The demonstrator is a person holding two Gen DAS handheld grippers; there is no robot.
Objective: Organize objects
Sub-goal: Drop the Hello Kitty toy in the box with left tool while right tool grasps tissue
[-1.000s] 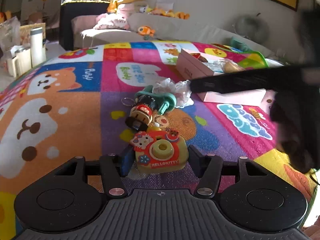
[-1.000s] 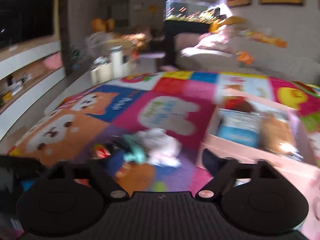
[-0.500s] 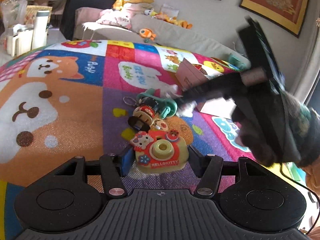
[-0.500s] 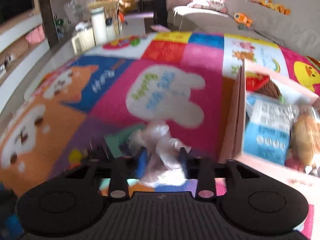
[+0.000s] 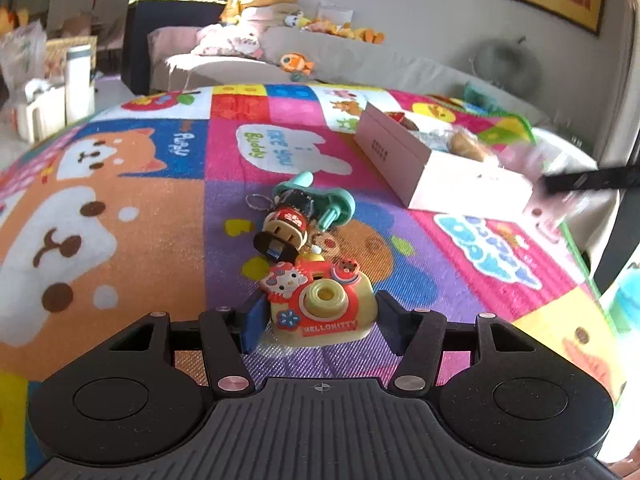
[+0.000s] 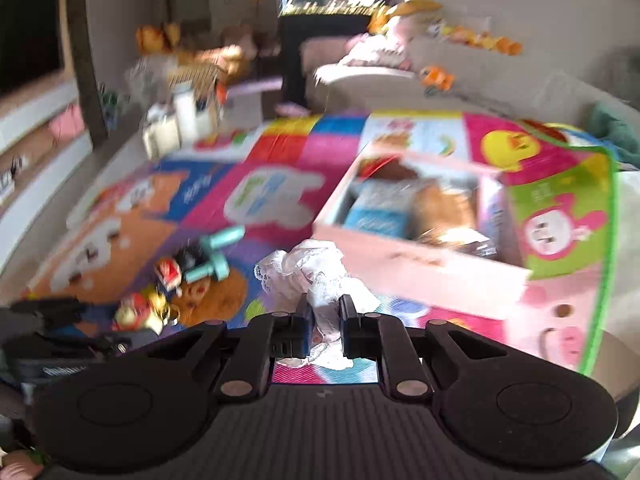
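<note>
The right gripper (image 6: 324, 320) is pinching a white lace cloth (image 6: 308, 268); the left gripper (image 5: 318, 316) is clasping a toy camera (image 5: 320, 304) on the mat (image 5: 120, 216).

Toy camera (image 5: 324, 306) btwn left gripper (image 5: 318, 320) jaws, on mat (image 5: 120, 220).

The left gripper (image 5: 318, 312) is pointed forward and downward, with its two fingers held partly apart. The toy camera (image 5: 322, 306) is seen between them; the pads are placed at its two sides, but it cannot be told whether they press on it. The right gripper (image 6: 324, 322) is also tilted downward, and its jaws are closed tightly on the white lace cloth (image 6: 316, 276). In the left wrist view, one finger of the right gripper is seen only as a dark blurred bar at the right edge.
</note>
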